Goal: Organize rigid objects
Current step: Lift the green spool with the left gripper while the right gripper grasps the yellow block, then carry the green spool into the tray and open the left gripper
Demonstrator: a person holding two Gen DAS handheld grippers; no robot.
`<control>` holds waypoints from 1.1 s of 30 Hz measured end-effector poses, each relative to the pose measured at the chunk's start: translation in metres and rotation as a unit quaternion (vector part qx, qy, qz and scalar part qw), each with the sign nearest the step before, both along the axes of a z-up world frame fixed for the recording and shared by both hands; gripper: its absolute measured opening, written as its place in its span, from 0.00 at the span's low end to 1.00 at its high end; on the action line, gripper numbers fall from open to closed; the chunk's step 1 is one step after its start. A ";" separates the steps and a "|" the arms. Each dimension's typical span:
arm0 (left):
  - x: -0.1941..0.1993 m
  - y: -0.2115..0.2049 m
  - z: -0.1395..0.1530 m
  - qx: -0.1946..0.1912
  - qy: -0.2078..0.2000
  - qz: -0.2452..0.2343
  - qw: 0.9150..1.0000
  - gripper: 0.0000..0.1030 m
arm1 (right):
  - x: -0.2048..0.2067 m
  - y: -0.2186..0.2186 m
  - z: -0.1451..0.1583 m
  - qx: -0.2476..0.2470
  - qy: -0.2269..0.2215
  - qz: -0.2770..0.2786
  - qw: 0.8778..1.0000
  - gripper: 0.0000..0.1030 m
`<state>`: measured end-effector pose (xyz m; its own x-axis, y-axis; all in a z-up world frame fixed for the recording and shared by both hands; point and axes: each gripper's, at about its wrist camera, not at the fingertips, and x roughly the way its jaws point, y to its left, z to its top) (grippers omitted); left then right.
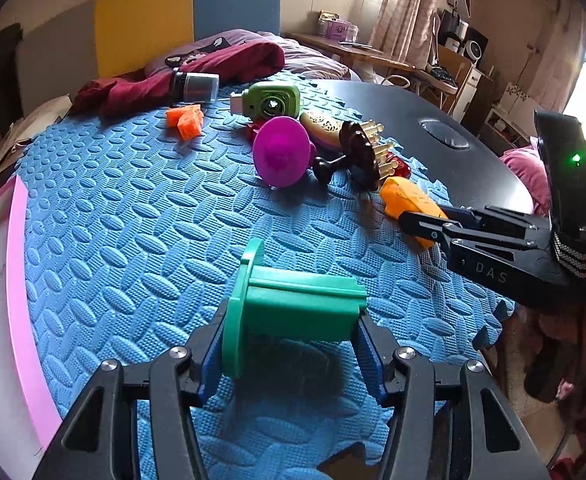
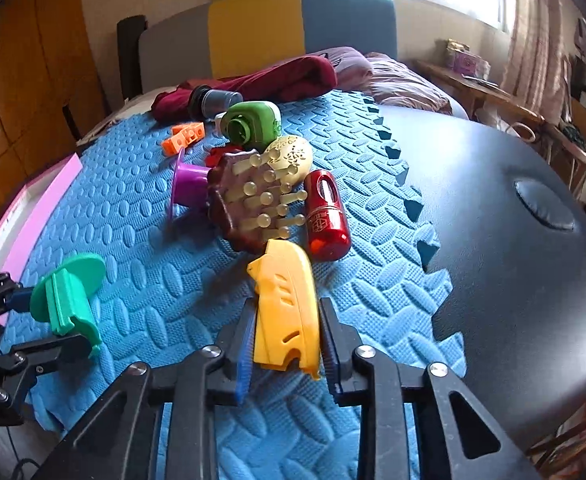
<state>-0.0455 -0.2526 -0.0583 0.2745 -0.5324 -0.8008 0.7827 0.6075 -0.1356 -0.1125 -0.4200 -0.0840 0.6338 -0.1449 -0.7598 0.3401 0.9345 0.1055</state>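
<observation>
My left gripper (image 1: 291, 320) is shut on a green flanged plastic piece (image 1: 293, 304), held just above the blue foam mat (image 1: 133, 208); the same green piece (image 2: 69, 296) shows at the left of the right wrist view. My right gripper (image 2: 287, 320) is shut on a yellow plastic shell (image 2: 287, 304), also seen as the yellow shell (image 1: 409, 200) in the left wrist view. Behind it lie a brown massage brush (image 2: 249, 200), a red capsule (image 2: 327, 216), a purple cup (image 2: 189, 188), a cream oval (image 2: 293, 156), a green toy camera (image 2: 253, 122) and orange blocks (image 2: 183, 136).
A black round table (image 2: 513, 264) carries the mat. A pink-edged white board (image 1: 17, 280) lies at the mat's left. A maroon cloth (image 1: 213, 68) and a grey-black cylinder (image 1: 197, 86) sit at the far side, with a bed and cluttered shelves beyond.
</observation>
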 end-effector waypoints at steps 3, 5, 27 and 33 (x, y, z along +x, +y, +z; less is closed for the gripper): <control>-0.001 0.004 0.002 -0.004 0.001 0.001 1.000 0.55 | -0.003 0.004 0.001 0.015 -0.009 -0.010 1.000 0.26; -0.001 0.008 0.003 -0.012 0.005 0.002 1.000 0.55 | -0.005 0.009 0.001 0.027 -0.014 -0.009 0.999 0.26; 0.012 0.073 0.036 -0.057 0.007 0.053 0.997 0.56 | 0.010 0.071 0.005 0.023 -0.020 0.041 0.999 0.28; 0.031 0.097 0.050 -0.066 -0.006 0.083 0.994 0.56 | 0.025 0.071 0.002 0.022 0.004 0.040 0.999 0.37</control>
